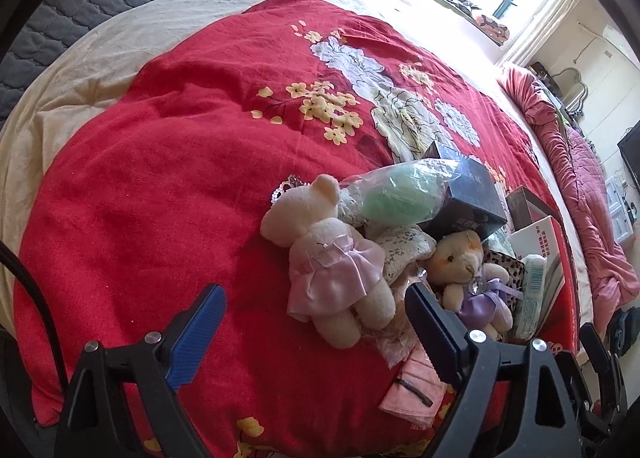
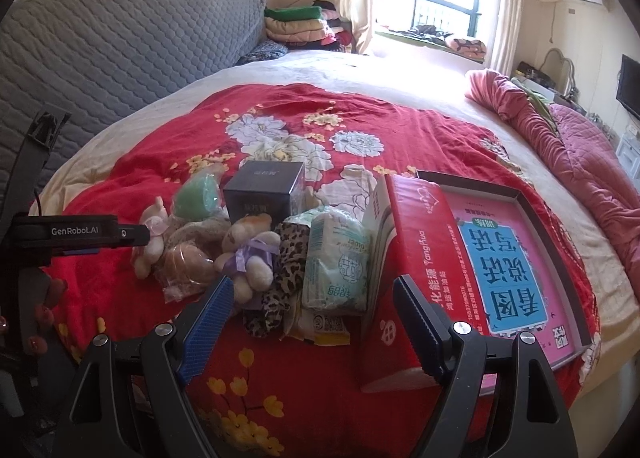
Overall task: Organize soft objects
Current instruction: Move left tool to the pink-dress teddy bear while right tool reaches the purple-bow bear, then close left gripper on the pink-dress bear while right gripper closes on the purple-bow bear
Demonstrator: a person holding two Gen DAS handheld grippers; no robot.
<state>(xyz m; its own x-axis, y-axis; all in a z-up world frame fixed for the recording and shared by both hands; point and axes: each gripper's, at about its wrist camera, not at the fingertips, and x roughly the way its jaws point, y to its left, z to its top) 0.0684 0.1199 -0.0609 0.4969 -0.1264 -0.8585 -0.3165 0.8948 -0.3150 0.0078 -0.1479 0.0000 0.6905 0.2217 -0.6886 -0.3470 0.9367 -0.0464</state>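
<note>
A heap of soft things lies on the red floral cotton quilt (image 1: pixel 160 186): a plush cream teddy bear in a shiny pink satin dress (image 1: pixel 332 266) lies face down at the heap's near edge, beside a cream teddy bear in a lilac satin dress (image 1: pixel 472 278), a mint-green sponge in a clear plastic bag (image 1: pixel 396 194), a leopard-print fabric pouch (image 2: pixel 286 254) and a soft white tissue pack (image 2: pixel 338 258). A glossy black cardboard cube (image 2: pixel 266 190) sits behind them. The shallow open cardboard tray (image 2: pixel 532 210) holds a pink-and-blue printed board, with a red cardboard box (image 2: pixel 416 242) leaning against its edge. The left gripper (image 1: pixel 316 298) hangs wide open over the pink-dressed bear, gripping nothing; the right gripper (image 2: pixel 316 290) is wide and empty.
</note>
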